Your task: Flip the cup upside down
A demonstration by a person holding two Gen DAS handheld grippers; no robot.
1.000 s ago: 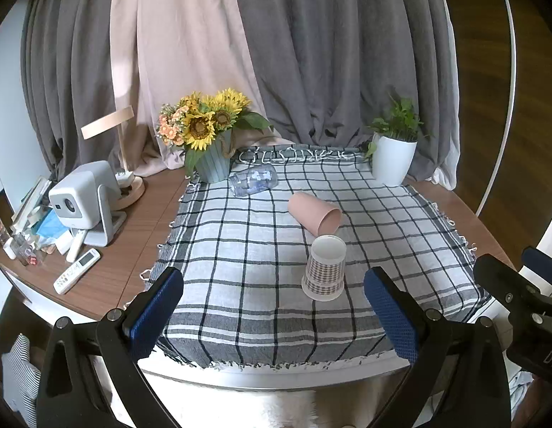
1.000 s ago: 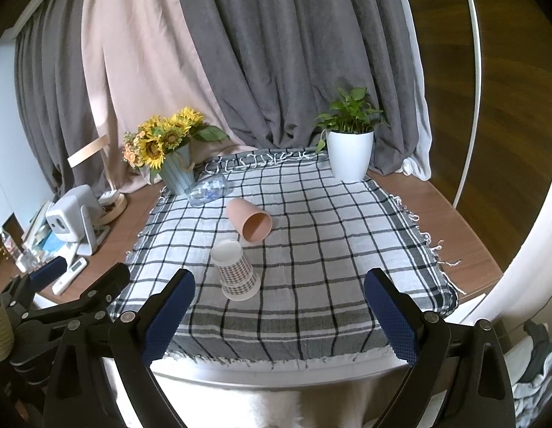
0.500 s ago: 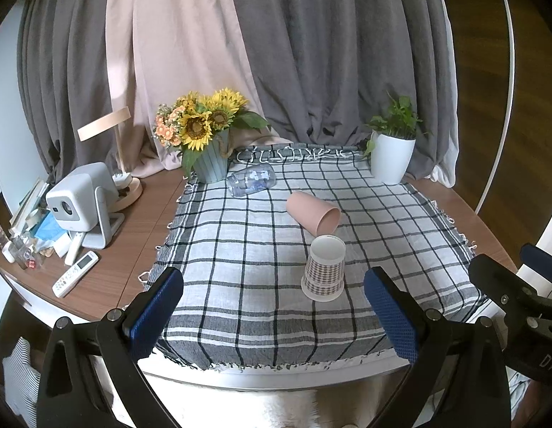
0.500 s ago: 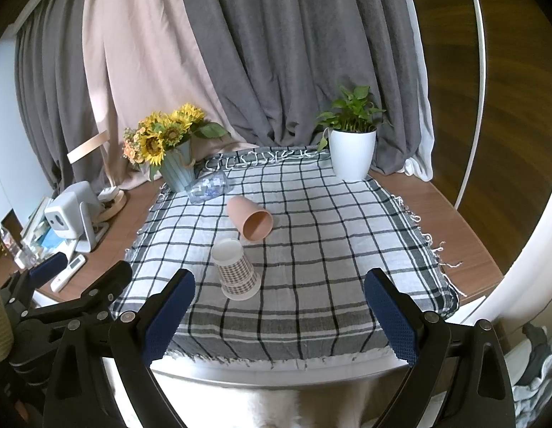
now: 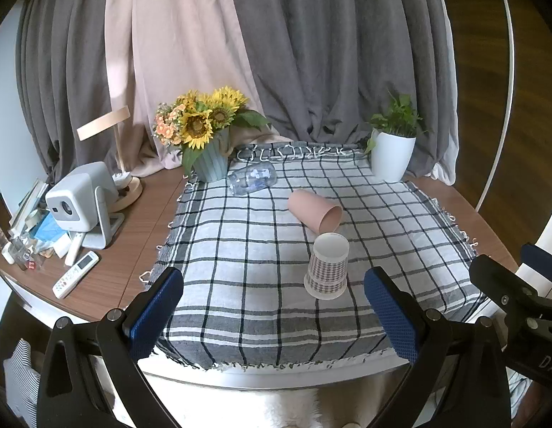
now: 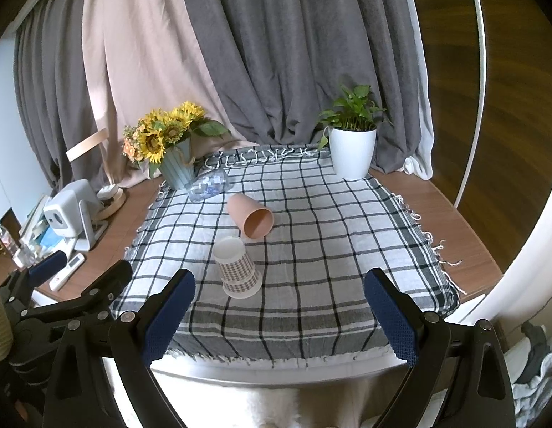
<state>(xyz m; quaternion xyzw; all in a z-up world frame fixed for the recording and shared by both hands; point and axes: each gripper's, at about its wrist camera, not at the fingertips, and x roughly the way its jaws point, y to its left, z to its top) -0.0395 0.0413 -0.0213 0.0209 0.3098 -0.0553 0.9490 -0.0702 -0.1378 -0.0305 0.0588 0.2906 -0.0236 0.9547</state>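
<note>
**Both grippers wide open, cups sitting out on the cloth**

So the checked paper cup (image 5: 327, 266) is standing mouth-down on the plaid tablecloth (image 5: 240, 249), wide rim flat on the fabric, white base up. Just behind that cup, nearly touching it, the pink cup (image 5: 314, 210) lies on its side with its mouth facing the paper cup. Farther back from the paper cup, by the sunflower vase (image 5: 208, 164), there's a clear jar (image 5: 253, 177) tipped over too.

The left gripper (image 5: 276, 317) is spread wide with nothing between its blue pads. It hangs over the near edge of the cloth, and the paper cup sits ahead of it, closer to its right finger, well apart from both. The right gripper (image 6: 277, 317) is the same deal: splayed, empty, with the paper cup (image 6: 238, 267) ahead and toward its left finger, not touching.

The white plant pot (image 6: 352, 153) sits far behind the paper cup, off to its right.
</note>
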